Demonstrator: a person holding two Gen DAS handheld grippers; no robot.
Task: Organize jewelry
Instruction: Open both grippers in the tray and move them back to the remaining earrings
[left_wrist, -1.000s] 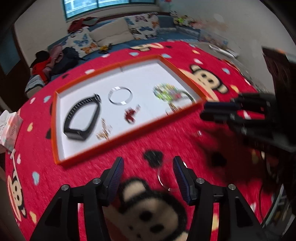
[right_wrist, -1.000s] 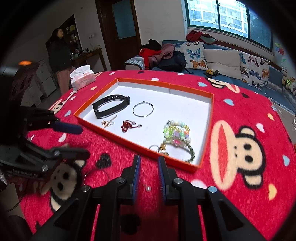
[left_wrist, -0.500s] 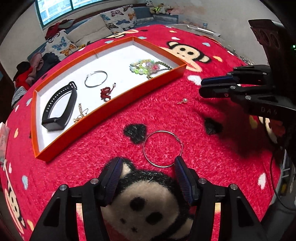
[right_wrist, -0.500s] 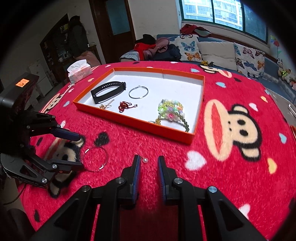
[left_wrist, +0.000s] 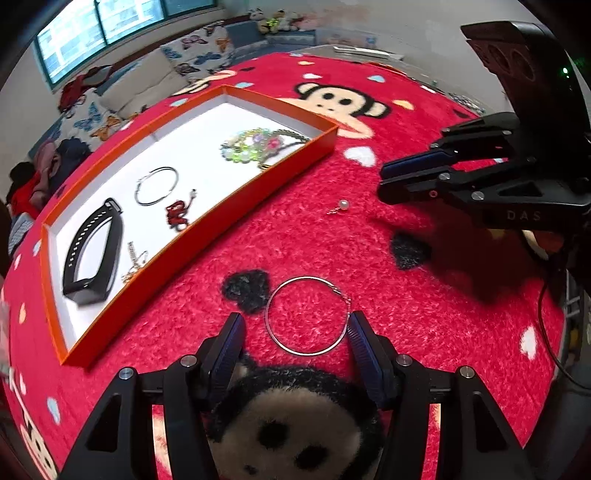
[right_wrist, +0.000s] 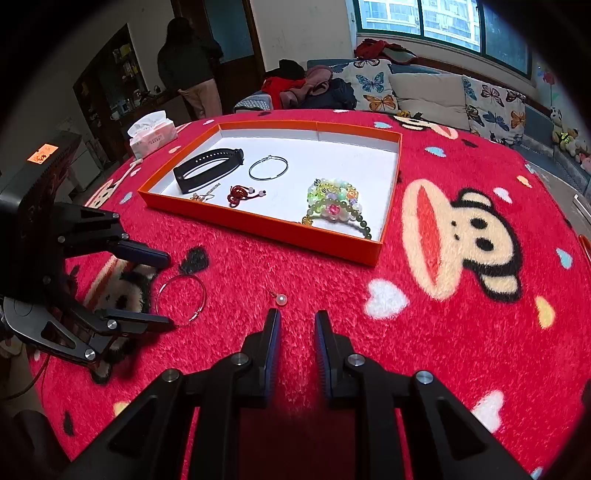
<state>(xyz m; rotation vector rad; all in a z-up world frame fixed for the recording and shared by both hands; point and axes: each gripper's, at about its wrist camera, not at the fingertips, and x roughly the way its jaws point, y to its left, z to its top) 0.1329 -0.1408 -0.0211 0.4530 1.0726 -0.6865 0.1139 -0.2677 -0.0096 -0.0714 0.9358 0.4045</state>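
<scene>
Closest in, the left gripper (left_wrist: 295, 328) stands wide, straddling the hoop earring (left_wrist: 307, 315) lying flat on the red rug (left_wrist: 369, 295), nothing pinched yet. Thin wire on deep pile could easily slip under the pads or spring sideways. The right gripper (right_wrist: 297, 321) is narrow and empty behind the pearl earring (right_wrist: 281, 298), whose hook end points toward the orange tray (right_wrist: 258, 225) further back.
</scene>
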